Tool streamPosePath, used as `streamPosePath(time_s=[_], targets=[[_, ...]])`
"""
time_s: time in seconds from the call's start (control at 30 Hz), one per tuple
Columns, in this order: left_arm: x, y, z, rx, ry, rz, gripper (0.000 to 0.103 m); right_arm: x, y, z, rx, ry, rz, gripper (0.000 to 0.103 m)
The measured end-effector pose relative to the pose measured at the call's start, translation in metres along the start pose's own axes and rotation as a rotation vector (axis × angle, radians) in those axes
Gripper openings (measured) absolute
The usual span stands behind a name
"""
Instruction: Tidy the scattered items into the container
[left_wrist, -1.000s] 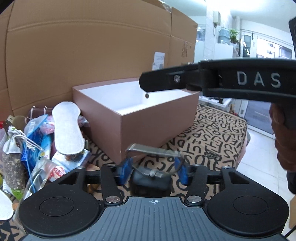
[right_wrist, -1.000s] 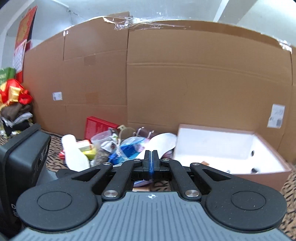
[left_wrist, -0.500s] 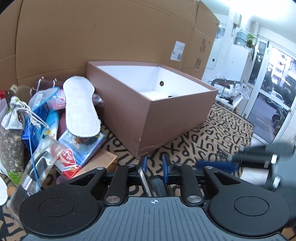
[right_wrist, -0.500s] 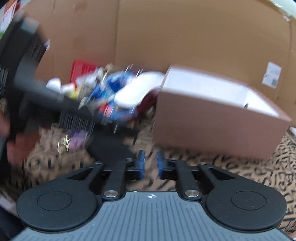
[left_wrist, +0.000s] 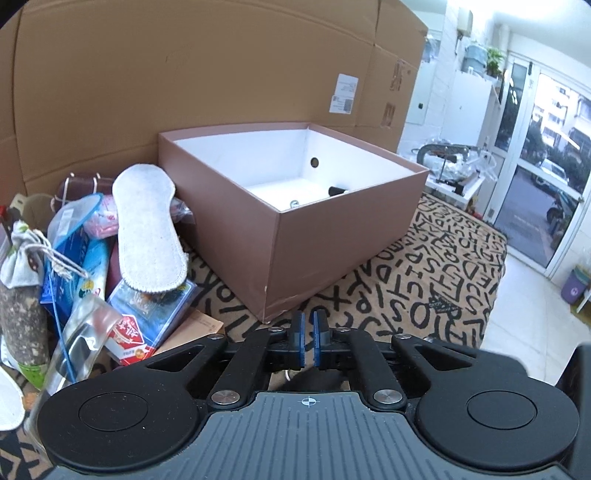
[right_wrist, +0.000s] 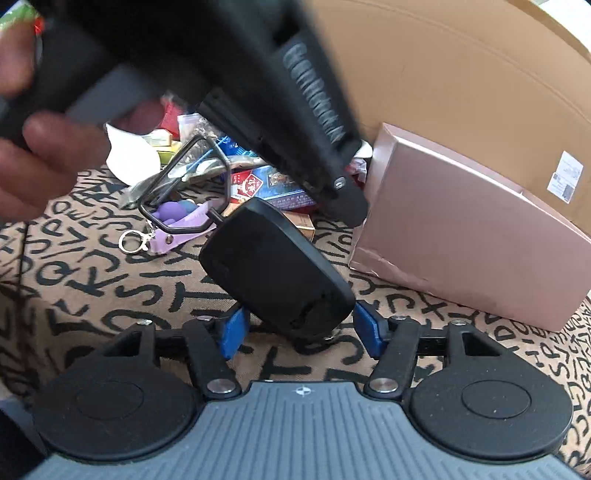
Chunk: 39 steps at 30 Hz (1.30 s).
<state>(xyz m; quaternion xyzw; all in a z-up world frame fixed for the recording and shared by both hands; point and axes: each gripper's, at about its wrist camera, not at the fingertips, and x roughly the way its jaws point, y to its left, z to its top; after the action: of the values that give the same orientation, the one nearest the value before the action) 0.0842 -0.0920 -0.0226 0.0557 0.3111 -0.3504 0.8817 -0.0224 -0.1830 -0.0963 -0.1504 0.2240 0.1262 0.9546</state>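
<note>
Left-wrist view: left gripper, blue pads nearly pressed together w/ only a narrow slit; nothing seen in the slit. Far centre, the box: dusty-pink card outside, smooth white inside, one round hole in its far wall. Two small items lie on its floor, one black, one metallic; too small to identify. Left of the box, a white fabric insole w/ stitched edge leans on the pile of packets. One red pack carries white Chinese characters. Behind, a corrugated cardboard wall w/ a white shipping label; print unreadable. Bench cover: tan cloth printed w/ black letters.

Right-wrist view: right gripper, blue pads spread wide. Between them sits the near end of the black case: matte, rounded, tilted, lying near the box's left side, outside it. Contact w/ the pads cannot be told. A thin hexagonal wire loop rises from its far end. Beyond, a purple strap w/ metal snap hook. Upper left, a hand holding the other tool is motion-blurred; embossed lettering on the tool illegible. The tool hides much of the pile.
</note>
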Motion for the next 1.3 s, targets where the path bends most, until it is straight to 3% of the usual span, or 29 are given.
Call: streamPosePath(time_s=[0.1,0.2,0.23,0.3,0.43,0.5,0.67,0.83,1.07,1.3], targets=[[0.004,0.001,-0.002,0.004,0.019,0.009,0.001,0.000,0.004,0.000,-0.003,-0.019,-0.006,0.056],[0.001,0.005,-0.005,-0.003,0.025,0.041,0.001,0.000,0.003,0.000,-0.019,-0.015,-0.001,0.060],[-0.002,0.009,-0.006,-0.010,0.021,0.053,0.023,-0.001,0.002,0.001,-0.022,-0.015,-0.002,0.064],[-0.013,0.019,-0.011,-0.040,0.012,0.082,0.032,-0.002,-0.001,0.001,-0.031,-0.017,0.000,0.065],[-0.030,0.043,-0.028,-0.134,0.037,0.092,0.055,-0.002,-0.009,0.000,-0.063,-0.027,0.038,0.077],[-0.031,0.050,-0.036,-0.177,0.066,0.076,0.058,0.003,-0.015,0.003,-0.074,-0.029,0.079,0.077],[-0.022,0.048,-0.048,-0.157,0.092,0.097,0.064,0.019,-0.026,0.010,-0.061,-0.014,0.180,0.077],[-0.002,0.051,-0.042,-0.167,0.109,0.055,0.063,0.036,-0.029,0.014,0.037,0.017,0.240,0.075],[0.007,0.053,-0.043,-0.184,0.122,0.028,0.060,0.028,-0.029,0.011,0.139,0.062,0.193,0.075],[0.009,0.042,-0.040,-0.146,0.120,0.051,0.060,0.024,-0.026,0.009,0.202,0.048,0.153,0.070]])
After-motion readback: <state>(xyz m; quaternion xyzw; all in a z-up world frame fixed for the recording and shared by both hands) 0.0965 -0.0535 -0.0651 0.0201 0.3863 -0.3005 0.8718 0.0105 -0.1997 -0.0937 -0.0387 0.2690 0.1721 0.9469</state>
